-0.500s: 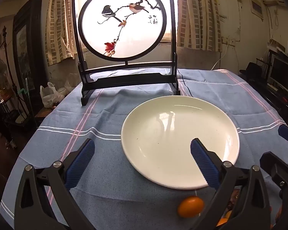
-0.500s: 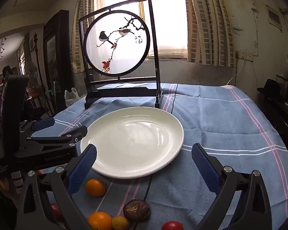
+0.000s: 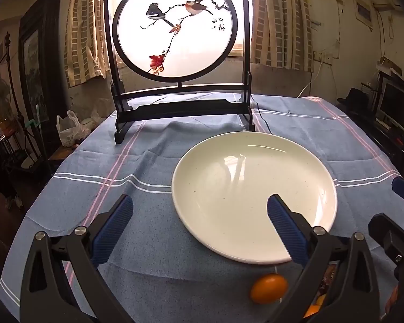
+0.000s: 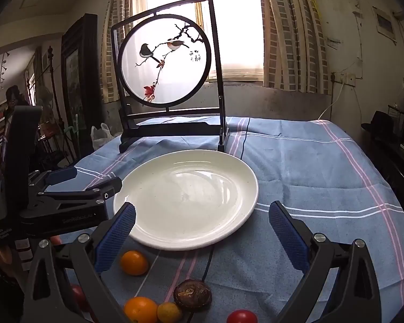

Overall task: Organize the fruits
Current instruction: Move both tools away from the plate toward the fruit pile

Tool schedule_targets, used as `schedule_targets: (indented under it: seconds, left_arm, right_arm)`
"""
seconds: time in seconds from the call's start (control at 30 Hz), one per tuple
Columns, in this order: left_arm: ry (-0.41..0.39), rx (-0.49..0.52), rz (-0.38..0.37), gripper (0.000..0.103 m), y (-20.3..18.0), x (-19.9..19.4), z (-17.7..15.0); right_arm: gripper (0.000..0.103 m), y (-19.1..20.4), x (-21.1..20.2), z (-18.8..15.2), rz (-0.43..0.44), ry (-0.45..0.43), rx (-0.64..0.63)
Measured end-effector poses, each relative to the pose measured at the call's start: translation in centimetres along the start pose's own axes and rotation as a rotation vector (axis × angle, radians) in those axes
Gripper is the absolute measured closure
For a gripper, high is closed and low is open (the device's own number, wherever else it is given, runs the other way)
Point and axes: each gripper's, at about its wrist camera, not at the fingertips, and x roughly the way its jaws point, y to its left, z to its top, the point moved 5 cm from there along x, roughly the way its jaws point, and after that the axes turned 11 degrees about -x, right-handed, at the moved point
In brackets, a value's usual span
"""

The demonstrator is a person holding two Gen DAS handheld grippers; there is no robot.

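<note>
Blue ribbed pads line both tools, and both stand wide apart with nothing between them: the left tool (image 3: 199, 212) hovers over the near-left edge of the white plate (image 3: 309, 167), and the right tool (image 4: 202, 218) hangs above the plate's near rim, with the fruit lying below and in front of it. Closest to the right tool's left pad sits a small orange (image 4: 134, 262), on the cloth just beside the plate's rim. Further toward the camera lie a larger orange (image 4: 140, 309), a small yellow-orange fruit (image 4: 169, 312) touching or nearly touching it, a dark brown wrinkled round fruit (image 4: 192, 293) just beside those, and a red tomato-like fruit (image 4: 241, 317) at the bottom edge; more red fruit is half hidden behind the left pad. All look light and small enough to fit easily between the open pads. The oranges are likely firm with slightly grippy peel but will roll on the blue striped tablecloth (image 4: 309, 177), so a hold across the widest middle, pads level on opposite sides, seems best. The red one is probably smooth and softer, so it calls for gentle closing. The brown one looks hard and uneven; its flatter sides seem the safer hold. Glazed and empty, the plate could let round fruit roll after release. Behind it on the table stands a dark-framed bird screen (image 4: 165, 62).
</note>
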Motion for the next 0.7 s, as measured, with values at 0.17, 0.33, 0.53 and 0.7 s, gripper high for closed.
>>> schedule_targets:
  seconds: [0.17,0.33,0.53,0.7]
  left_arm:
    - [0.001,-0.003,-0.001,0.005,0.03,-0.04,-0.06]
    - [-0.001,-0.002,-0.013,0.005,-0.12,-0.22,0.03]
    - [0.003,0.0,-0.012,0.005,-0.14,-0.17,0.07]
    - [0.005,0.024,-0.02,0.005,-0.4,-0.06,-0.17]
  right_arm:
    - [0.003,0.03,0.0,0.02,0.0,0.0,-0.006]
    - [0.003,-0.02,0.05,0.03,0.007,0.0,0.0]
    - [0.003,-0.03,0.19,-0.29,0.02,0.012,0.013]
    - [0.003,0.07,0.28,-0.3,0.016,0.015,0.003]
